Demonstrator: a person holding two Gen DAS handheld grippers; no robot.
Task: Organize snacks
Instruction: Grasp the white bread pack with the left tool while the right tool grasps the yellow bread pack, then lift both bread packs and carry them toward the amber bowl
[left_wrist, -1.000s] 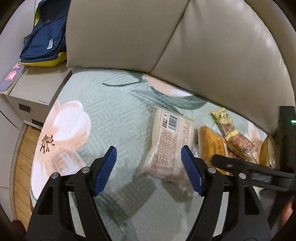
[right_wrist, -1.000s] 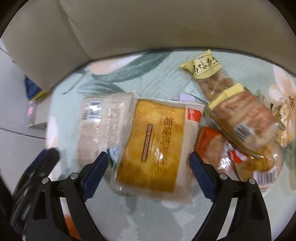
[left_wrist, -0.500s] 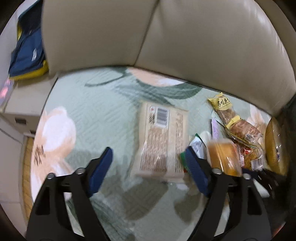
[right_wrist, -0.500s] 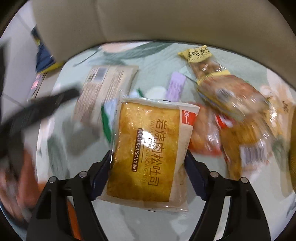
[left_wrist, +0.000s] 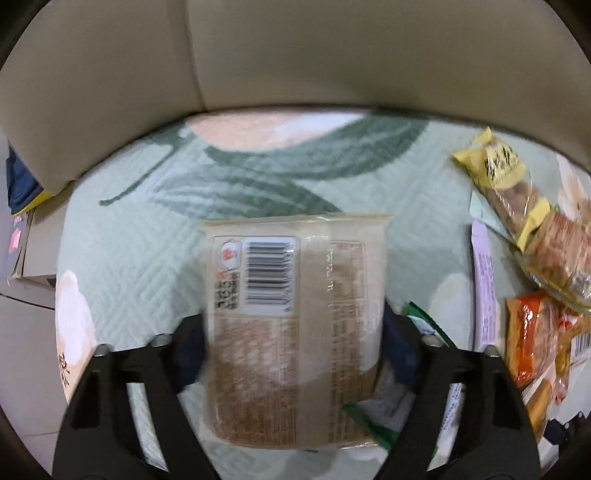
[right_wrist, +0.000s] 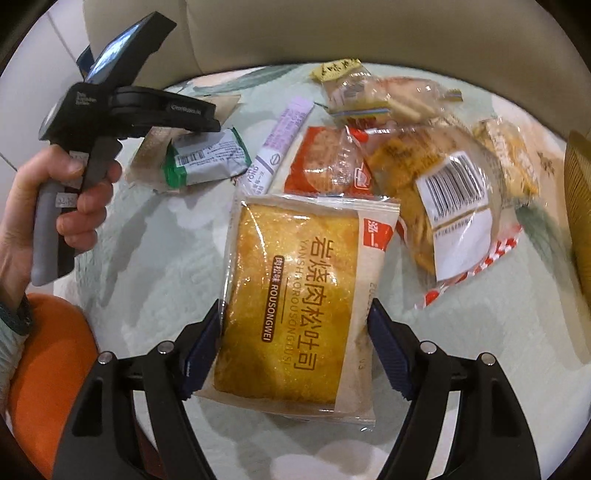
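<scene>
A pale beige bread pack (left_wrist: 295, 280) with a barcode lies label up on the green floral sofa cover (left_wrist: 147, 240). My left gripper (left_wrist: 295, 350) is open wide, one finger on each side of the pack's near half; the pack hides both pads. In the right wrist view a hand (right_wrist: 74, 206) holds that gripper's handle at the left. My right gripper (right_wrist: 295, 328) is shut on a yellow toast pack (right_wrist: 295, 280) with brown lettering, gripping its sides and holding it above the cover.
A green wrapper (right_wrist: 207, 158), a purple stick sachet (right_wrist: 280, 140), an orange-red pack (right_wrist: 325, 162) and clear bread bags (right_wrist: 443, 192) crowd the cover's middle and right. The sofa backrest (left_wrist: 332, 55) rises behind them. A woven basket rim (right_wrist: 580, 206) shows at the right and something orange (right_wrist: 48, 350) at the lower left.
My left gripper moved forward and now straddles the beige pack, jaws wider. My right gripper closed on the yellow toast pack and lifted it off the pile.
</scene>
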